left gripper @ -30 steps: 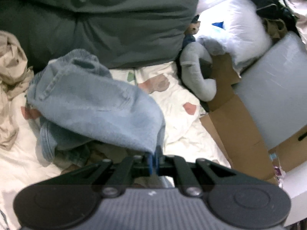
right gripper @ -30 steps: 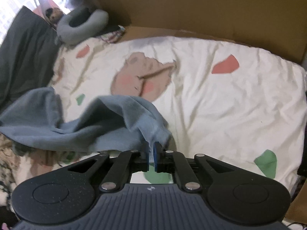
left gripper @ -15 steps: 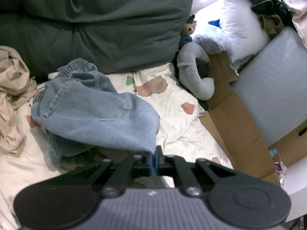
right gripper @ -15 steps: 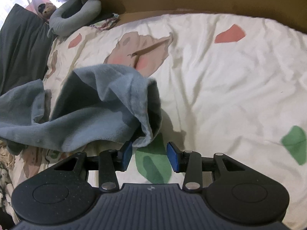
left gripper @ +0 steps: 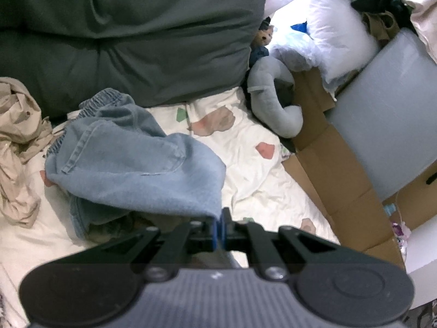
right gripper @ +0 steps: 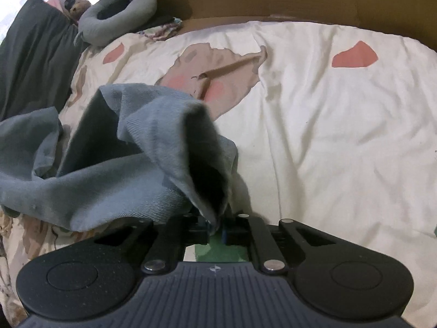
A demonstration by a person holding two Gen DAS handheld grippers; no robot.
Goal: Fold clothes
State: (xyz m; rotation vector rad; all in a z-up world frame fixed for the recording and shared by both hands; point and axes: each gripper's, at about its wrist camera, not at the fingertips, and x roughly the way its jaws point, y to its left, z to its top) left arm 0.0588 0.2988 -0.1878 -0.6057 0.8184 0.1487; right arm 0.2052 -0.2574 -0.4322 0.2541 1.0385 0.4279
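Item: pale blue denim garment (left gripper: 136, 169), crumpled, probably jeans or shorts; gathered waistband at 11 o'clock in the left wrist view, seam and pocket stitching showing.

Location: bunched on the cream bed sheet printed with pink, green and tan shapes (right gripper: 327, 136), in front of the dark grey pillow (left gripper: 131, 32). One corner is lifted at 6 o'clock in each wrist view.

Left gripper (left gripper: 219, 228): blue pads pressed together on an edge of the denim.

Right gripper (right gripper: 216, 225): fingers nearly closed, nipping a hanging fold of the same cloth (right gripper: 153, 142); a narrow gap shows beside the fabric.

Handling (judged): soft but thick, moderately heavy; drapes and sags between holds, not slippery, not fragile. Seams, hems and waistband are the firmest places to pinch; a single loose layer may slide out.

Adjacent: beige crumpled garment (left gripper: 19, 136) at 9 o'clock; grey neck pillow (left gripper: 273, 104) at 1 o'clock; brown cardboard box (left gripper: 336, 169) at 3 o'clock.
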